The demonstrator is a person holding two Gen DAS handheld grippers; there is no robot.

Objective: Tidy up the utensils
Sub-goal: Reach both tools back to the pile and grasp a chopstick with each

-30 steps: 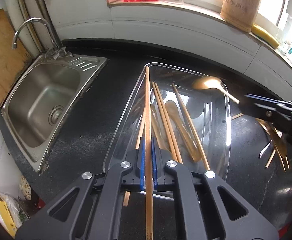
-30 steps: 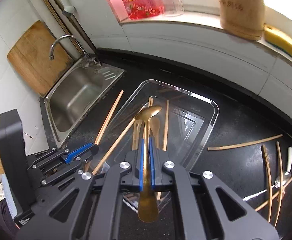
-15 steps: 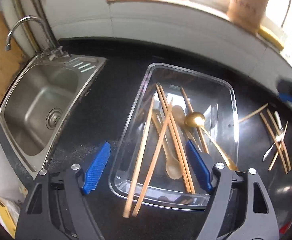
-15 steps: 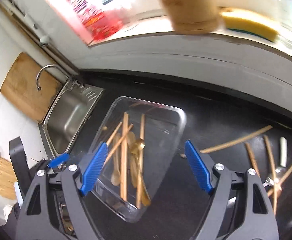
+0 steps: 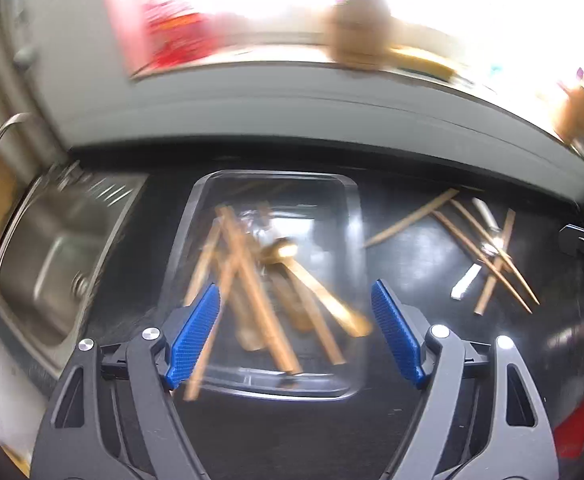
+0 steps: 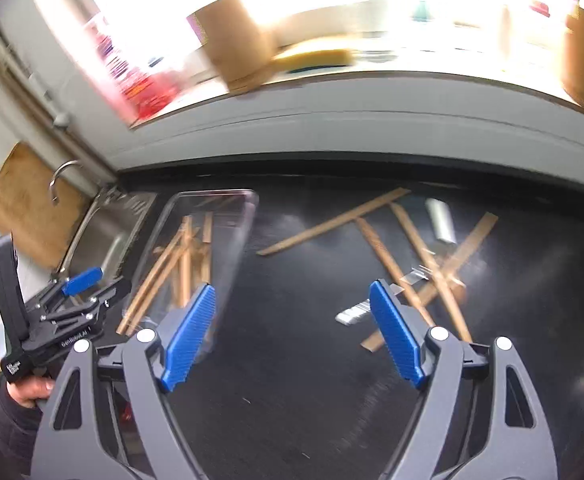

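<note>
The left claw has two dark grey plastic arms with triangular cut-outs, silver round screws at the pivots, and blue ribbed pads on the inner faces. The right claw is built alike: grey arms, silver screws, blue ribbed pads. In the right wrist view the left claw's body is black, with a blue pad and small white lettering on its side. Below that lettering a hand shows bare skin and a dark sleeve.

blur: utensils in tray smeared, types n/a | sill items blurred | faucet edge-cut
</note>
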